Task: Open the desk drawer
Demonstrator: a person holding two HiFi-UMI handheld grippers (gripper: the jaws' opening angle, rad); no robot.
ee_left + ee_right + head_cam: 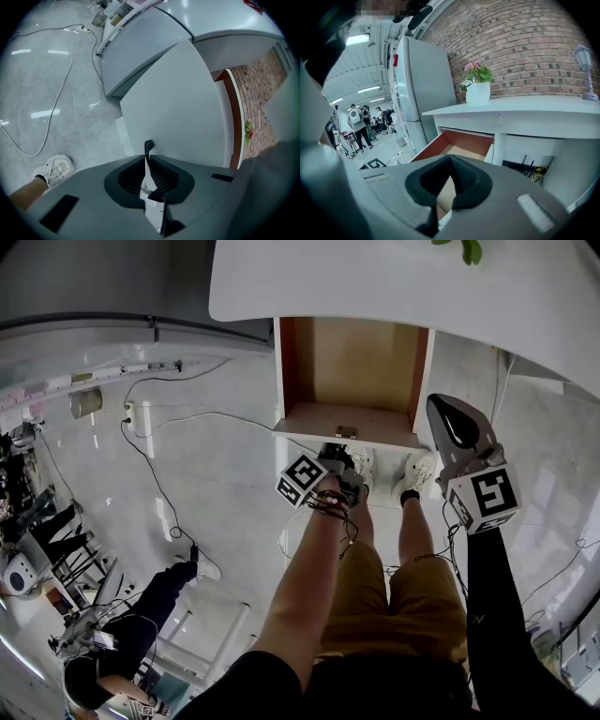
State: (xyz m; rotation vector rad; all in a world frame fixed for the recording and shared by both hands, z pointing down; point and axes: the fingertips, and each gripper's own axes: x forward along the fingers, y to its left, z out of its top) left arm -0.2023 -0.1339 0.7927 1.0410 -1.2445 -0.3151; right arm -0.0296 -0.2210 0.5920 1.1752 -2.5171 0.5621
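- Starting at the left gripper (148,160), we see its two dark ribbed jaws pressed together. Only a thin sliver of white shows along the line where they meet.
- Right at their tips a small dark hooked piece (148,145) stands against the white front panel (173,108) of the desk drawer (292,362), a white-fronted box with red-brown inner walls and a pale wooden floor. We take the piece for the pull, but we cannot tell whether the jaws pinch it or merely sit just beside it.
- The right gripper (441,409) hangs off to the right of the drawer. Its jaws meet at the tips with nothing between them.
- The drawer stands well out from under the white desk top (375,277), directly ahead of the left gripper, with its front panel nearest us.
- We judge the opening nearly or wholly done; what is left is the last of the pull, or letting go.
- To do that well, we would draw straight back along the runners, level with the drawer. We would not bear down on the front panel, and we would stop before the drawer reaches its end.
- We would hold the right gripper clear of the drawer's right wall so nothing fouls the travel.
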